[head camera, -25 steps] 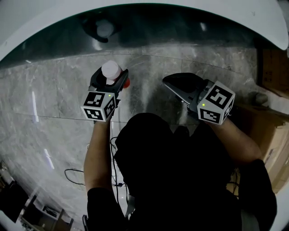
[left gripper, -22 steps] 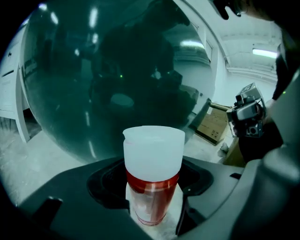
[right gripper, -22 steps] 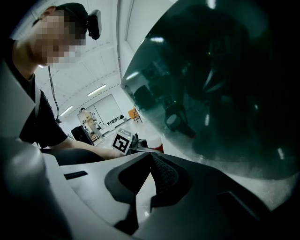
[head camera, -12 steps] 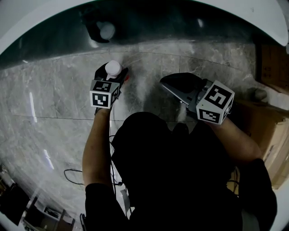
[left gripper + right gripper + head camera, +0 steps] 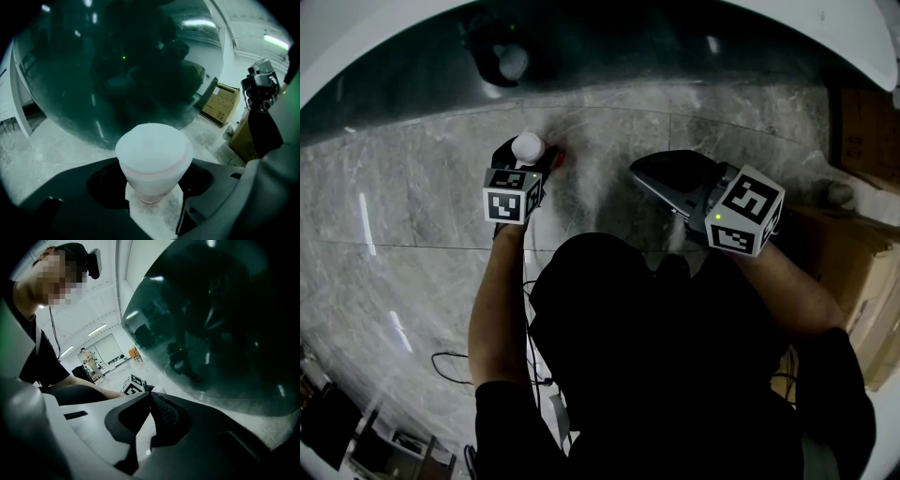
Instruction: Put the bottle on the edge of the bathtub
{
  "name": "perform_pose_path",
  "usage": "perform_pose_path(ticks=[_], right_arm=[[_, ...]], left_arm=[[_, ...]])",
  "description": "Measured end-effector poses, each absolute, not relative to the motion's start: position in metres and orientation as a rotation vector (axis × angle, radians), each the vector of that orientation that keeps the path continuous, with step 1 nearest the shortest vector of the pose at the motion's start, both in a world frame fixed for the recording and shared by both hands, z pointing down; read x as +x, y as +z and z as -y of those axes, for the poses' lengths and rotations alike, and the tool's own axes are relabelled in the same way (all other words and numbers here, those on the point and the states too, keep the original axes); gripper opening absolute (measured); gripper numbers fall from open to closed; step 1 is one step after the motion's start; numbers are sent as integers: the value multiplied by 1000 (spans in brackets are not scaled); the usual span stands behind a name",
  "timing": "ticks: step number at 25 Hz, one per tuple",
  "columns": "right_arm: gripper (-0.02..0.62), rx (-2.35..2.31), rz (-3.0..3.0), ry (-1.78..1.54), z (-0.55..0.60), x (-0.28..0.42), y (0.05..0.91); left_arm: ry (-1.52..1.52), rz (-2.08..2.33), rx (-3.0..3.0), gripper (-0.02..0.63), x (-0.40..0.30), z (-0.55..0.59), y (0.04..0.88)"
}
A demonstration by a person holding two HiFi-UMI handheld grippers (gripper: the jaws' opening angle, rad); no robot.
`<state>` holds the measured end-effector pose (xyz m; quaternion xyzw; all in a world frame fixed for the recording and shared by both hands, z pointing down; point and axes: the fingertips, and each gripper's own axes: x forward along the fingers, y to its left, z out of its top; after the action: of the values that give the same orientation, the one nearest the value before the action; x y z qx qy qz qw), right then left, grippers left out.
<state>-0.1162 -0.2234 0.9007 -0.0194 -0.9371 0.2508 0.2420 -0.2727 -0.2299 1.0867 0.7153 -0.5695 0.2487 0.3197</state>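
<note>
The bottle (image 5: 527, 145), with a wide white cap and a reddish body, stands upright between the jaws of my left gripper (image 5: 528, 152), which is shut on it. In the left gripper view the cap (image 5: 153, 157) fills the middle and my left gripper (image 5: 153, 190) clasps the neck below it. The bathtub's dark glossy wall (image 5: 628, 56) curves just ahead, under its white rim (image 5: 830, 33). That dark wall (image 5: 122, 65) also looms in the left gripper view. My right gripper (image 5: 652, 173) hangs to the right, shut and empty (image 5: 152, 401).
Grey marble floor (image 5: 412, 206) lies below both grippers. Cardboard boxes (image 5: 862, 141) stand at the right, also seen as boxes (image 5: 220, 101) past the tub. A black cable (image 5: 450, 361) trails on the floor behind. The cap's reflection (image 5: 511, 61) shows in the tub wall.
My left gripper has carried the bottle forward, closer to the bathtub wall. The right gripper has barely moved.
</note>
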Motion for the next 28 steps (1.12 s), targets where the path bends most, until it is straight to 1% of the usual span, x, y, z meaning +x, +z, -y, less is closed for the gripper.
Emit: perform_pose_path(ticks=[5, 13, 17, 24, 28], right_arm=[[28, -53, 2556, 692, 224, -116, 905], [28, -39, 2559, 703, 232, -113, 906], [28, -36, 2552, 699, 233, -110, 906], [28, -77, 2560, 685, 226, -122, 902], [28, -101, 2574, 679, 224, -133, 893]], left_arm=[[682, 1527, 1876, 301, -283, 240, 1085], [680, 1526, 1916, 304, -274, 246, 1076], [633, 1541, 1969, 319, -263, 243, 1066], [482, 1629, 1986, 319, -267, 238, 1028], [447, 1648, 2008, 319, -268, 229, 1004]])
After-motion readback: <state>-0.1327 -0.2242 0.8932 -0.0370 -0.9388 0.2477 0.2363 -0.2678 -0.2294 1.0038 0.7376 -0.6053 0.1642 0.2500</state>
